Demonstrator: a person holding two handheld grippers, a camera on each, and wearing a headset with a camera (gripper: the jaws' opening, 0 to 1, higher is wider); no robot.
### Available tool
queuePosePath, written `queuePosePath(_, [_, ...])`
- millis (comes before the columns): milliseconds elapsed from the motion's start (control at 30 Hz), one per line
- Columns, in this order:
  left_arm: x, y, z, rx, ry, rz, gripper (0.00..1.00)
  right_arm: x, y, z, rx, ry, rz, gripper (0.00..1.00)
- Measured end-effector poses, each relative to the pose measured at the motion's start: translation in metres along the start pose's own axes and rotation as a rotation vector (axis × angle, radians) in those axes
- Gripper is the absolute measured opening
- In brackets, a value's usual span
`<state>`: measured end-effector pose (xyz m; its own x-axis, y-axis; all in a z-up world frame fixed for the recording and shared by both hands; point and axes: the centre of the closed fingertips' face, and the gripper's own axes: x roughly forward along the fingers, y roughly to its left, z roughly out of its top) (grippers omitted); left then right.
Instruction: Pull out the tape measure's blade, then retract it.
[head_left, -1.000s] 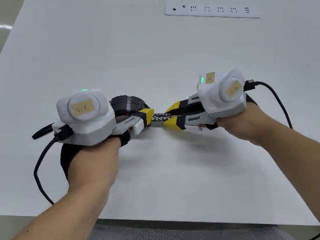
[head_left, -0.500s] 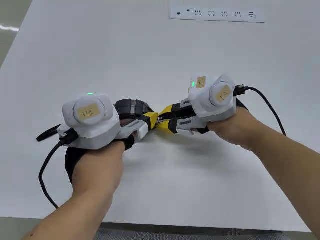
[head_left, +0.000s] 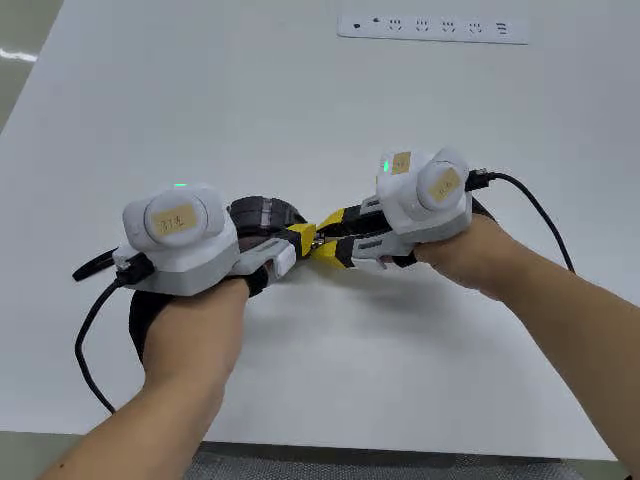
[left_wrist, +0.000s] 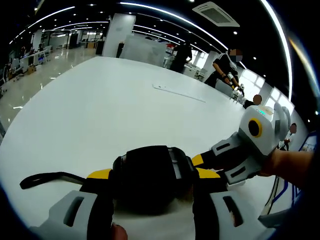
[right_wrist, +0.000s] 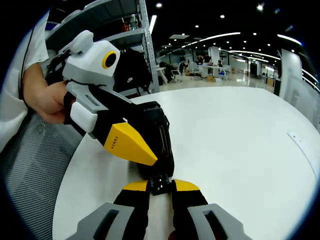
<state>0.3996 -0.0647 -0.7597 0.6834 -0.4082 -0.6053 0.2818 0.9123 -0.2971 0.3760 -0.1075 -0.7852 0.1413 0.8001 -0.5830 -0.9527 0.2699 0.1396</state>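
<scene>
The black tape measure (head_left: 262, 213) sits low over the white table, and my left gripper (head_left: 281, 236) is shut on its case. In the left gripper view the case (left_wrist: 149, 176) sits between the yellow-tipped jaws, its wrist strap (left_wrist: 46, 178) trailing left. My right gripper (head_left: 322, 238) comes in from the right, shut on the blade's end hook (right_wrist: 160, 183) right at the mouth of the case (right_wrist: 156, 131). Hardly any blade shows between hook and case. My left gripper (right_wrist: 102, 100) shows at the upper left of the right gripper view.
The white table (head_left: 300, 100) stretches away on all sides. A white power strip (head_left: 432, 28) lies at its far edge. A black cable (head_left: 535, 210) trails from the right gripper and another (head_left: 88, 330) from the left. People stand at benches (left_wrist: 225, 67) far behind.
My right gripper has moved left toward the case, and the short length of blade between the grippers has gone back in. In the last half second little has moved.
</scene>
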Motion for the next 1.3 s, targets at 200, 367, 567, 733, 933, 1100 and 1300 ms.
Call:
queuePosePath(200, [-0.001, 0.000, 0.000, -0.001, -0.003, -0.007, 0.60, -0.001, 0.000, 0.003, 0.010, -0.002, -0.004, 0.19])
queuePosePath(367, [-0.004, 0.001, 0.003, 0.041, -0.016, -0.015, 0.60, -0.004, -0.001, 0.001, 0.016, 0.001, -0.012, 0.21])
queuePosePath(567, [-0.007, 0.002, 0.002, 0.049, -0.014, -0.025, 0.61, -0.006, -0.001, 0.001, 0.027, -0.004, -0.017, 0.22])
queuePosePath(733, [-0.012, 0.001, 0.001, 0.066, -0.021, -0.042, 0.62, -0.010, 0.001, 0.001, 0.027, -0.006, -0.029, 0.24])
queuePosePath(933, [-0.021, -0.001, -0.001, 0.113, -0.014, -0.078, 0.65, -0.024, 0.002, 0.003, 0.039, -0.019, -0.065, 0.28])
queuePosePath(1100, [-0.032, 0.001, -0.003, 0.159, -0.007, -0.104, 0.65, -0.036, 0.004, 0.002, 0.069, -0.032, -0.101, 0.33])
queuePosePath(1300, [-0.043, 0.008, -0.005, 0.196, 0.002, -0.128, 0.66, -0.054, 0.007, 0.000, 0.096, -0.042, -0.159, 0.40])
